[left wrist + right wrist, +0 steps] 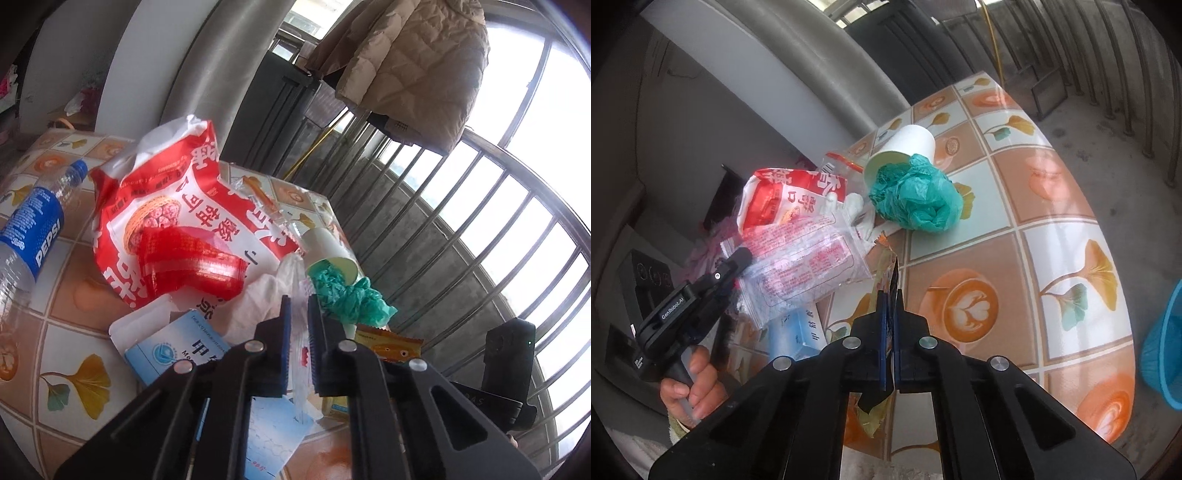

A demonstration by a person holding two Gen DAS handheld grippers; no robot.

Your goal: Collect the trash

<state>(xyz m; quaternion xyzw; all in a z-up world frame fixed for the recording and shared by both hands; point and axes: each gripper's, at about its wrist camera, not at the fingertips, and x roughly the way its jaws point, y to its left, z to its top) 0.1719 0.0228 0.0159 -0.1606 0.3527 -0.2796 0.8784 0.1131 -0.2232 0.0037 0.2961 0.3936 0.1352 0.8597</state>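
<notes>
My left gripper (299,299) is clamped on a clear plastic wrapper (300,354) with red print, the thin film pinched between its blue pads and hanging down toward the counter (66,314). From the right wrist view that same wrapper (809,266) spreads out crumpled from the left gripper (744,254), lifted above the rest of the pile, and my left hand (689,384) is wrapped around the handle below.

My right gripper (890,291) is shut tight on an orange snack wrapper (886,258); its upper end sticks up past the fingertips and its lower end trails out beneath the jaws. In the left wrist view that orange wrapper (388,343) shows just to the right of my left gripper.

The remaining trash lies on the tiled counter (1063,206). A big red-and-white snack bag (162,214) sits at the middle of the heap, with a Pepsi bottle (33,236) lying on its side to the left of it. A white paper cup (905,147) lies tipped over with crumpled green plastic (916,192) spilling out of its mouth. A pale blue box (173,350) lies close below the red bag, beside white tissue (258,295). A blue basket (1163,339) shows at the right edge of the right wrist view, beyond the counter's edge.
</notes>
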